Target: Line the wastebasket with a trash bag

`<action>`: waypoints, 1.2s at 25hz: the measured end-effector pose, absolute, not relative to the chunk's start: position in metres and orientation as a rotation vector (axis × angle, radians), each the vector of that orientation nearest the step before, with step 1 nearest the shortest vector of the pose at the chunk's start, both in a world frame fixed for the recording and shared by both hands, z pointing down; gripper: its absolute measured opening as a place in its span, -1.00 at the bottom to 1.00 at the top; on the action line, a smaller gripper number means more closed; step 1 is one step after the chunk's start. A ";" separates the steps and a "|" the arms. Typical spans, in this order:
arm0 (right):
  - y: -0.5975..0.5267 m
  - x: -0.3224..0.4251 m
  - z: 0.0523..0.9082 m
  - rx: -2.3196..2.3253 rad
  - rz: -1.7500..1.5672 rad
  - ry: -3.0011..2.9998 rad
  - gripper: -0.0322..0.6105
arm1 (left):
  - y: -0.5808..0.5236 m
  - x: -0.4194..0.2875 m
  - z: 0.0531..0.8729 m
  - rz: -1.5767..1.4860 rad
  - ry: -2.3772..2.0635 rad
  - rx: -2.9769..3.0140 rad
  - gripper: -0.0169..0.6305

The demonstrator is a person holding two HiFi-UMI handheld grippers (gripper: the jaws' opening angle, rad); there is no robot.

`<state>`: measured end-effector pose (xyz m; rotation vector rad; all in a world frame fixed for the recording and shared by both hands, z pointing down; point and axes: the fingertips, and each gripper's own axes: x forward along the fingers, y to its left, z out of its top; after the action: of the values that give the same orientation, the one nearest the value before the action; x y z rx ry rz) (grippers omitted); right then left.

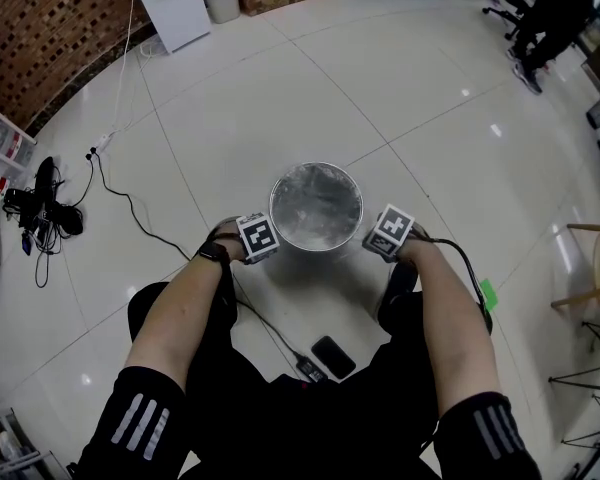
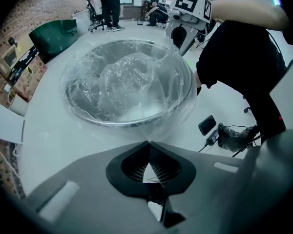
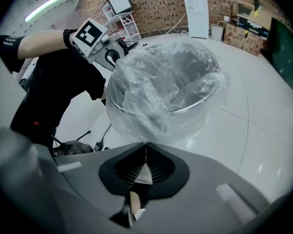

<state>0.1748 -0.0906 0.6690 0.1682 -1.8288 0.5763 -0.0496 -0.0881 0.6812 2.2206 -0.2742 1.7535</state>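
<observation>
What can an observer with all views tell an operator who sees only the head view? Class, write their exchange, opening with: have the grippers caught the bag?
Observer: The left gripper is shut on the trash bag film, just outside the wastebasket rim.
Operator: And the other?
Observer: The right gripper is shut on the film too, where it bulges over the rim.
Operator: Bag's inside?
Observer: Crumpled loosely in the middle, not smoothed against the wall.

Glossy white tile floor, brick wall
</observation>
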 end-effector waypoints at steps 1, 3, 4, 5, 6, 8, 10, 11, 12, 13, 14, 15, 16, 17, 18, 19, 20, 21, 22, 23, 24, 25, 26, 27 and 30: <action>-0.088 0.175 0.672 0.165 0.580 -1.829 -0.87 | -0.087 -0.049 0.684 1.748 -0.273 2.221 -0.97; -0.086 0.171 0.680 0.169 0.597 -1.851 -0.87 | -0.087 -0.048 0.688 1.735 -0.300 2.223 -0.97; -0.084 0.168 0.684 0.178 0.607 -1.866 -0.87 | -0.088 -0.048 0.691 1.732 -0.325 2.223 -0.97; -0.083 0.165 0.688 0.190 0.612 -1.879 -0.87 | -0.090 -0.048 0.694 1.726 -0.352 2.224 -0.97; -0.082 0.162 0.691 0.204 0.614 -1.890 -0.87 | -0.091 -0.046 0.698 1.714 -0.377 2.227 -0.97; -0.082 0.157 0.699 0.235 0.614 -1.904 -0.87 | -0.093 -0.045 0.706 1.689 -0.418 2.228 -0.97; -0.084 0.156 0.709 0.267 0.598 -1.904 -0.87 | -0.094 -0.049 0.715 1.693 -0.448 2.214 -0.97; -0.085 0.159 0.717 0.288 0.587 -1.891 -0.87 | -0.095 -0.053 0.719 1.704 -0.461 2.205 -0.96; -0.087 0.164 0.725 0.311 0.579 -1.869 -0.87 | -0.096 -0.056 0.723 1.717 -0.473 2.199 -0.97; -0.088 0.168 0.731 0.331 0.578 -1.847 -0.87 | -0.098 -0.060 0.726 1.728 -0.485 2.194 -0.97; -0.088 0.171 0.736 0.343 0.585 -1.833 -0.87 | -0.100 -0.062 0.729 1.734 -0.495 2.188 -0.97; -0.088 0.171 0.740 0.349 0.597 -1.829 -0.87 | -0.101 -0.064 0.733 1.735 -0.501 2.180 -0.97; -0.089 0.169 0.743 0.355 0.606 -1.833 -0.87 | -0.101 -0.066 0.736 1.734 -0.506 2.174 -0.97; -0.090 0.167 0.745 0.361 0.608 -1.842 -0.87 | -0.102 -0.067 0.740 1.732 -0.513 2.170 -0.97; -0.092 0.164 0.748 0.367 0.605 -1.853 -0.87 | -0.104 -0.067 0.743 1.727 -0.522 2.169 -0.97; -0.095 0.162 0.750 0.374 0.598 -1.862 -0.87 | -0.106 -0.066 0.746 1.718 -0.533 2.169 -0.97; -0.097 0.161 0.753 0.385 0.588 -1.861 -0.87 | -0.107 -0.065 0.748 1.708 -0.543 2.171 -0.97; -0.099 0.162 0.756 0.399 0.580 -1.849 -0.87 | -0.108 -0.063 0.751 1.699 -0.549 2.172 -0.96; -0.100 0.165 0.758 0.414 0.576 -1.830 -0.87 | -0.109 -0.061 0.753 1.692 -0.549 2.173 -0.96; -0.100 0.168 0.761 0.429 0.573 -1.810 -0.87 | -0.108 -0.059 0.756 1.690 -0.543 2.172 -0.96; -0.101 0.172 0.765 0.443 0.569 -1.791 -0.87 | -0.106 -0.058 0.759 1.690 -0.533 2.172 -0.96; -0.101 0.177 0.771 0.457 0.565 -1.773 -0.87 | -0.104 -0.057 0.761 1.692 -0.522 2.170 -0.95; -0.101 0.180 0.776 0.467 0.567 -1.758 -0.87 | -0.102 -0.057 0.763 1.696 -0.511 2.168 -0.94; -0.099 0.181 0.779 0.467 0.584 -1.751 -0.87 | -0.101 -0.057 0.765 1.699 -0.503 2.165 -0.91; -0.100 0.179 0.778 0.471 0.627 -1.763 -0.86 | -0.101 -0.060 0.765 1.702 -0.492 2.153 -0.82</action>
<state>0.1793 -0.1001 0.7780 0.4709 -1.7632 0.6267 -0.0604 -0.1006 0.7653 2.1531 -0.4919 1.7017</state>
